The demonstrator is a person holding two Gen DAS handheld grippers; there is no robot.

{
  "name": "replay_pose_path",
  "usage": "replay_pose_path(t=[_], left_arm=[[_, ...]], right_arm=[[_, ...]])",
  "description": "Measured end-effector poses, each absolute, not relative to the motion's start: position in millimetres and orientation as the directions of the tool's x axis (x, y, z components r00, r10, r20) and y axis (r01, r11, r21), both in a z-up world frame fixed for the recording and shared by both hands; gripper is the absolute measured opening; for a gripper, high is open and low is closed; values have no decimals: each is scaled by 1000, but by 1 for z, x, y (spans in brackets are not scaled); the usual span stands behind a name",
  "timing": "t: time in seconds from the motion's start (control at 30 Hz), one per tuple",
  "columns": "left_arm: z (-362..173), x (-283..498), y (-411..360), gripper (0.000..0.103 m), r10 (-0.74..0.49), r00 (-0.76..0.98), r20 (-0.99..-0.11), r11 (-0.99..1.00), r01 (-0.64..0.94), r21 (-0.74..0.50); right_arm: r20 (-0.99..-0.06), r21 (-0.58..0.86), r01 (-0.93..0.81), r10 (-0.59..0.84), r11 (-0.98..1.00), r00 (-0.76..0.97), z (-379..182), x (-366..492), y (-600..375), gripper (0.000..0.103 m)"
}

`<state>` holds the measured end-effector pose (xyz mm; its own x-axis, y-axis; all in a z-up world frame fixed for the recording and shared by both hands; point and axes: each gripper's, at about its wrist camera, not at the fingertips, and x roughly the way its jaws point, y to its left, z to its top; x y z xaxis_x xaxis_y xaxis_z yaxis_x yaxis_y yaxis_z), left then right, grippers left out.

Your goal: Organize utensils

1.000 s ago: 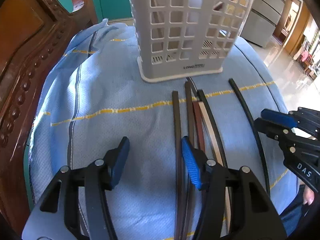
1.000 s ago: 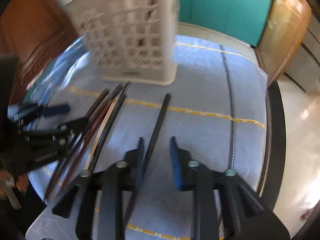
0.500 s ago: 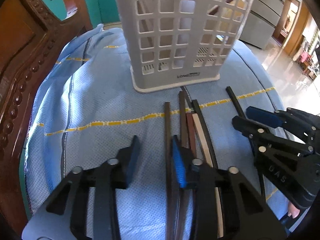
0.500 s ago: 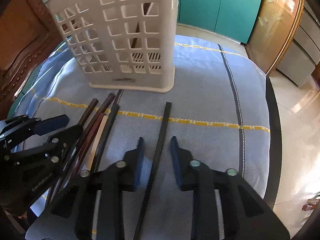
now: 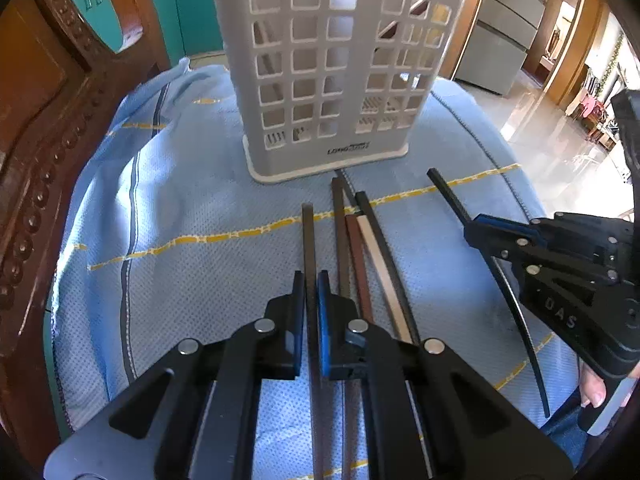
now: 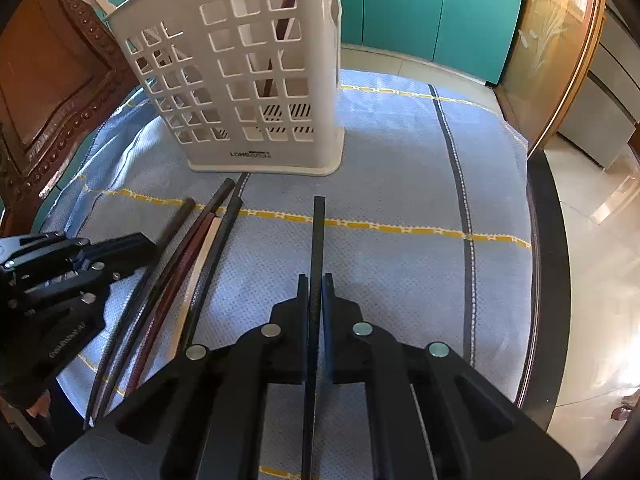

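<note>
Several chopsticks lie on a blue cloth point(image 5: 168, 240) in front of a white slotted utensil basket point(image 5: 332, 76), which also shows in the right wrist view point(image 6: 248, 80). My left gripper point(image 5: 310, 280) is shut on a dark brown chopstick point(image 5: 309, 240) at the left of the bunch. My right gripper point(image 6: 316, 284) is shut on a lone black chopstick point(image 6: 319, 236), which also shows in the left wrist view point(image 5: 452, 200). A brown, a red-brown, a cream and a black chopstick point(image 5: 360, 248) lie between the two grippers. The basket holds a few sticks point(image 6: 280, 36).
A carved wooden chair back point(image 5: 44, 128) stands at the left edge of the cloth. Teal cabinets point(image 6: 420, 12) are behind the basket. The table's dark rim point(image 6: 548, 260) runs along the right side, with the floor beyond.
Both grippers were open and have closed, the left on the dark brown chopstick and the right on the lone black one. Both moved a little toward the basket.
</note>
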<state>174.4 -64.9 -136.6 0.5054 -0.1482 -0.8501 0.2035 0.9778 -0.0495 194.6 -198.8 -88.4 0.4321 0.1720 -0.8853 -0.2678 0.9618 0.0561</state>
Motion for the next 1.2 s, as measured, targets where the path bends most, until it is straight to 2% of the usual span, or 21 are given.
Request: replay_pose_path(t=[0.4,0.47,0.53,0.8,1.2], left_arm=[[-146,175,-71,7,-118,487,-866,979,202,-19],[-148,178,-70,7,-117,481,-869,979,200,-21],[-149,179,-71,7,-115,482,-869,979,201,-18],[-147,179,-72,11,-101,490,-866,981,195,-4],[-146,177,-72,12,-96,494,-864,981,194,2]], right_arm=[[-895,22,-282,144,959,423,-95,193,-189,9],[-894,19,-281,142,959,424,-95,193,-189,12],[-893,9,-275,131,961,430,-95,193,-188,21],[-890,-20,-261,102,965,445,-98,193,-190,34],[-888,-31,-267,96,963,449,-98,192,-188,38]])
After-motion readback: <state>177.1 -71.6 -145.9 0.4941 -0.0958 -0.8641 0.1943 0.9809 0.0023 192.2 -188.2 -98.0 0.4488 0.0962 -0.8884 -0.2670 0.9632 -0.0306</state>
